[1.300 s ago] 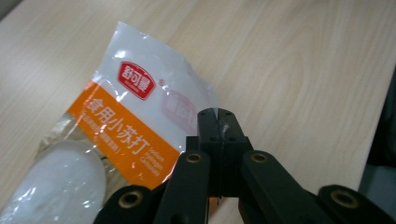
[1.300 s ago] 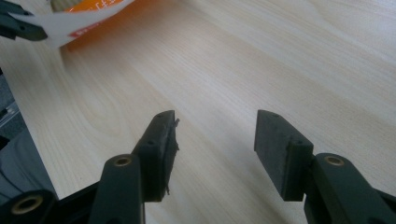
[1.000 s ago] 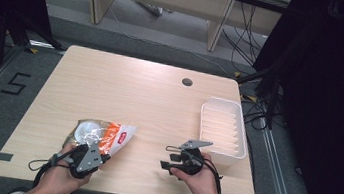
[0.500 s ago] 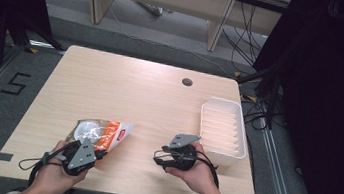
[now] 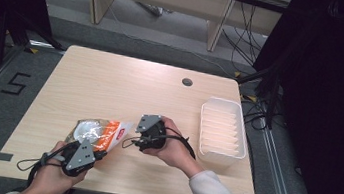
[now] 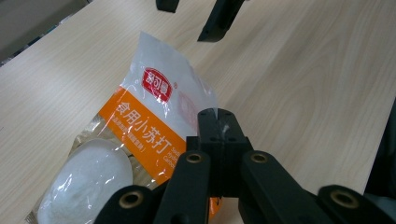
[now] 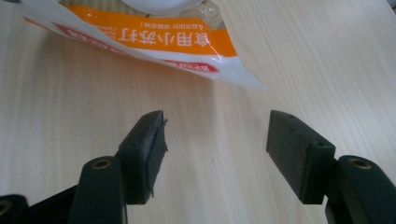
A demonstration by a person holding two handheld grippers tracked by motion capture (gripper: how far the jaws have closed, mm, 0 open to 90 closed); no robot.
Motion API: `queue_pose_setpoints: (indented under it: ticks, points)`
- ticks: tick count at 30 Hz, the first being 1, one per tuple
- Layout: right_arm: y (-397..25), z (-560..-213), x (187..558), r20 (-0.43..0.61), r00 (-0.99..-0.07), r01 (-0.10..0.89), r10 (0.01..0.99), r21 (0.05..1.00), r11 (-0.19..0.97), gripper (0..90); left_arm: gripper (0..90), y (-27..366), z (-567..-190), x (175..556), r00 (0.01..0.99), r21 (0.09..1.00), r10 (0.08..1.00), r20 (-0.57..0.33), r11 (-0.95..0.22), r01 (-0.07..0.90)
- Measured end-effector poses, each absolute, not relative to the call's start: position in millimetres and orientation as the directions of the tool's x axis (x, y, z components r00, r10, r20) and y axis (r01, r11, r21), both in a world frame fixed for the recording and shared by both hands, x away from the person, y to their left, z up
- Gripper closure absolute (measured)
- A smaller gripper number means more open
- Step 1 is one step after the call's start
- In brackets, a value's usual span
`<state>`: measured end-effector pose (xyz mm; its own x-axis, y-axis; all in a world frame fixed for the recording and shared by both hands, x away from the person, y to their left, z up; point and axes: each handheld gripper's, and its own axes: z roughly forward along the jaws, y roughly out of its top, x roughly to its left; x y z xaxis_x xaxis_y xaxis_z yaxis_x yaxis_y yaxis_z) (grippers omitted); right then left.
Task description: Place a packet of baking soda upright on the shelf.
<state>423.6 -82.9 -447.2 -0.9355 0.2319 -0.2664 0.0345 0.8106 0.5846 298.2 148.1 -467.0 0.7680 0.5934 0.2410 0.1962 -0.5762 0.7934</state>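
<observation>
Left gripper view: left gripper clamps bag printed "食用小苏打"; right gripper gapes.

Even overhead light, dark surroundings, soft focus, mild glare

A light wooden worktop fills the middle of the high view. A small round dark hole sits near its far edge, right of centre. At the right side of the worktop rests a white rectangular tray with ribbed inner slots, lying lengthwise along the edge. On the grey floor at the left of the frame a black number 5 is marked. Dark cables trail across the floor at the upper right.
</observation>
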Motion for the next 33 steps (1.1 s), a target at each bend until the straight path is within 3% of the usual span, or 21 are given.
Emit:
queue_pose_setpoints:
  ticks: [4,7,24,27,28,33]
  points:
    - [-73.7,-449.9,426.7,-0.292,-0.933,0.003,0.208,0.573,0.819,39.7,90.0,148.7,-467.0,298.9,0.767,0.799,0.594,0.242,-0.571,0.190]
    - [-66.0,-451.7,424.4,-0.272,-0.930,0.055,0.246,0.560,0.827,39.2,90.0,149.1,-467.2,298.9,0.767,0.802,0.600,0.227,-0.562,0.202]
    - [-45.6,-452.8,436.2,-0.375,-0.915,-0.069,0.152,0.514,0.855,37.2,90.0,150.2,-465.9,298.5,0.765,0.804,0.603,0.229,-0.560,0.201]
    - [-42.6,-457.0,437.2,-0.347,-0.928,-0.061,0.139,0.507,0.860,42.8,90.0,151.5,-464.6,298.9,0.768,0.799,0.594,0.241,-0.571,0.191]
    - [-42.9,-457.8,441.6,-0.365,-0.926,-0.095,0.098,0.476,0.874,48.5,90.0,151.3,-464.7,298.6,0.768,0.799,0.593,0.241,-0.571,0.190]
    - [-40.0,-459.7,442.7,-0.372,-0.925,-0.116,0.070,0.454,0.884,56.2,90.0,150.2,-464.5,296.6,0.764,0.801,0.601,0.236,-0.565,0.197]
